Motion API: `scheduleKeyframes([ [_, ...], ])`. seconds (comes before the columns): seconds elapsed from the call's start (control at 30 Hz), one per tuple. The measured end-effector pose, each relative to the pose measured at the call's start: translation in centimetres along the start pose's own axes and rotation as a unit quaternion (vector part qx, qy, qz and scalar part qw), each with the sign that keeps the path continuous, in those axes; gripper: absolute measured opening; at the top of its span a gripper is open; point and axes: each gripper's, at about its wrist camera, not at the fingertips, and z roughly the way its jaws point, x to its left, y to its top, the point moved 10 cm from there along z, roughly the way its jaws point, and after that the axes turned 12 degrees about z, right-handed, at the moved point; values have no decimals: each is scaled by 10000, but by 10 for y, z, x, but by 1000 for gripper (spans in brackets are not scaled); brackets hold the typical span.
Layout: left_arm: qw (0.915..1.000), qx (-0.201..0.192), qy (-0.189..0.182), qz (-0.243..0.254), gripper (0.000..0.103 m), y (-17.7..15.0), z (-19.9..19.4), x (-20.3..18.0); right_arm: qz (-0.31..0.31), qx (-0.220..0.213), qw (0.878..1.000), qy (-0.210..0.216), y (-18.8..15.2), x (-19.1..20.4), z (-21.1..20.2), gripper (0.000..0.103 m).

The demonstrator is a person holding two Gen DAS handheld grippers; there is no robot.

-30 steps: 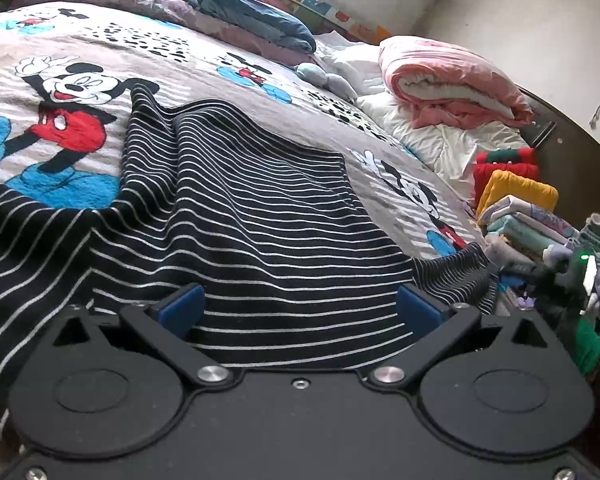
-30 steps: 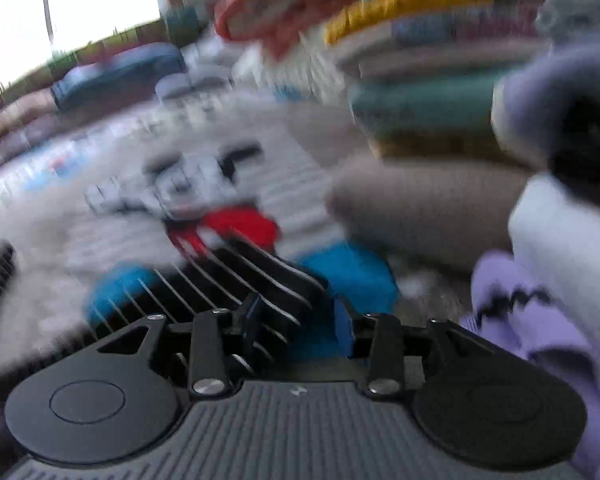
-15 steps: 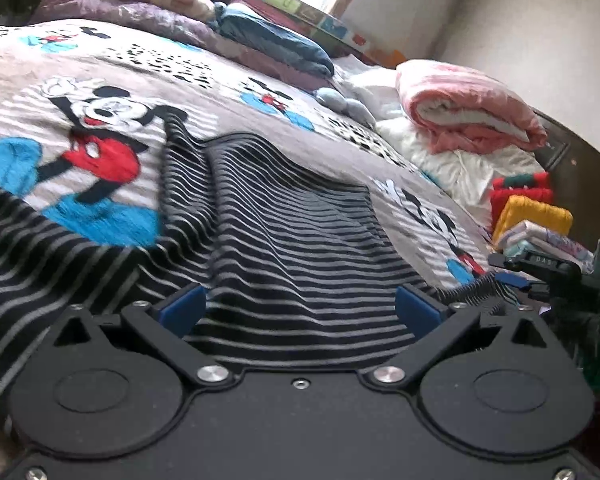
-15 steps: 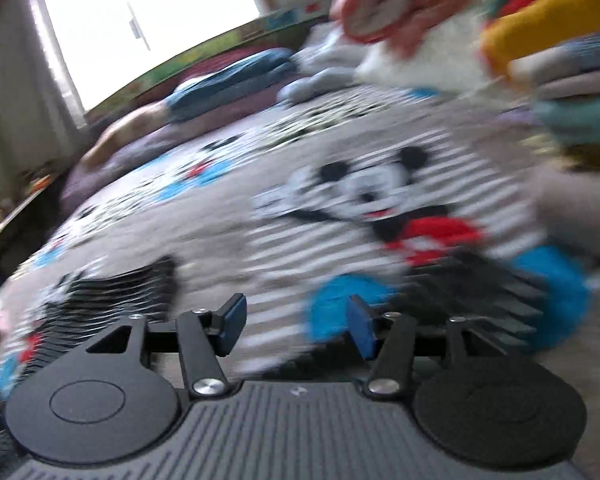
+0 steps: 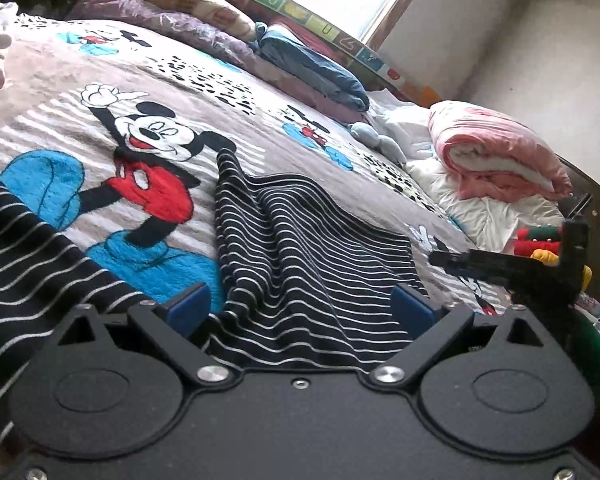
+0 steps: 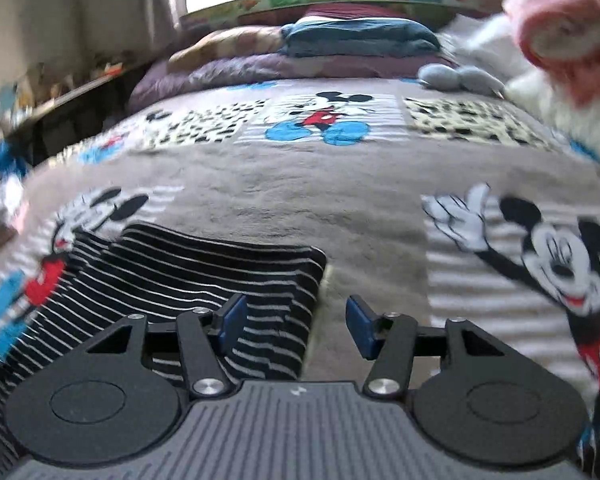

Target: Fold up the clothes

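Striped garment (image 5: 308, 256) between spread left tool (image 5: 300, 312) fingers, on blanket (image 5: 236, 108).

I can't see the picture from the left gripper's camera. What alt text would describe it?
An open left gripper hovers low over a black-and-white striped garment lying rumpled on a Mickey Mouse blanket. The right gripper reaches in from the right edge, with a rolled pink blanket behind.

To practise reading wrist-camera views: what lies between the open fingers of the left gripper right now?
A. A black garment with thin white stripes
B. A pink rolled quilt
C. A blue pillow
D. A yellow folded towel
A: in the left wrist view the left gripper stands wide open with the striped garment spread on the bed between its blue pads.
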Motion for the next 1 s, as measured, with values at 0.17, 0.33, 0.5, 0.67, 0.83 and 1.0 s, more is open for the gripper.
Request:
scheduleKeyframes([
  [0.17,10000,-6,-57,-75,97,2,3,4,-494,94,9985,-222,-1,14,26,39],
  [0.33,9998,-37,-114,-181,97,4,2,9,-738,268,9964,-329,-8,16,48,32],
  [0.5,9992,-64,-172,-359,97,6,2,15,-441,212,9979,-429,-4,6,54,29],
  [0.67,9986,-102,-238,-460,97,7,0,16,-181,135,9985,-509,-5,-3,53,30],
  [0.83,9984,-107,-241,-504,97,8,-1,17,-419,195,9980,-420,-7,3,57,25],
  [1.0,9981,-86,-239,-560,97,6,-1,20,398,178,9960,780,13,9,38,9],
])
